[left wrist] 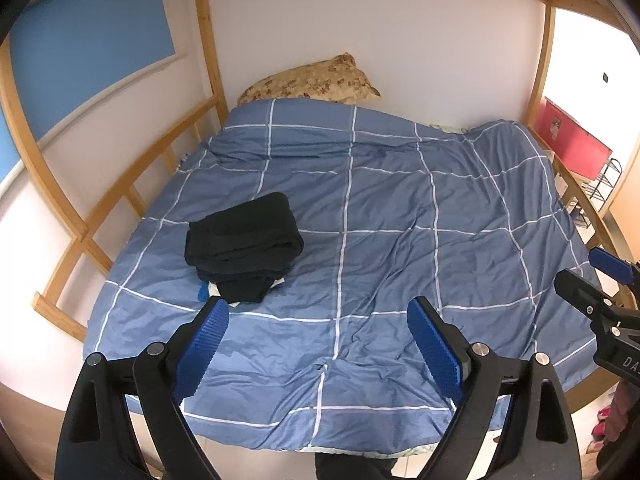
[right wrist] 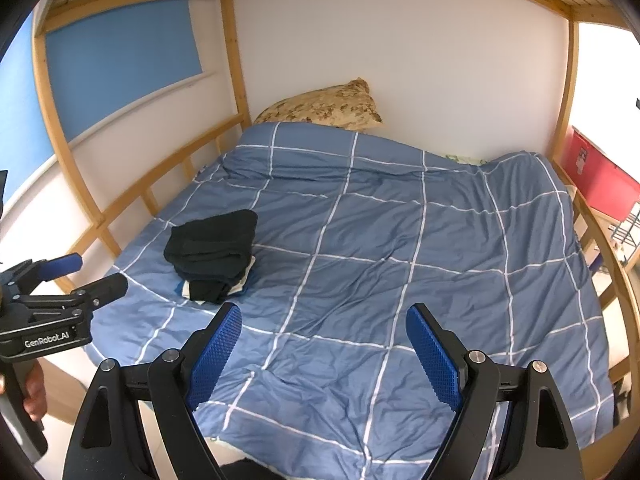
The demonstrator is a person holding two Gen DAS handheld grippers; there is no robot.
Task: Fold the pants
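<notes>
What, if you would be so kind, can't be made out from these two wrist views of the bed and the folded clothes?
- Stack of dark folded clothes: the number of pieces; folds merge in both views.
- White and blue items under the stack: only their edges show.
- Bed's near edge: cut off by the left tool and the frame's bottom.
- Red object: cropped at the right wrist view's edge.

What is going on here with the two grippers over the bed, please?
A person is holding a gripper in each hand above a bed with a blue checked duvet. Both the left gripper and the right gripper are open and empty, touching nothing. A stack of folded dark clothes sits on the duvet near the left rail, with dark pants on top, so the folding looks done or paused. A patterned pillow leans against the wall.
</notes>
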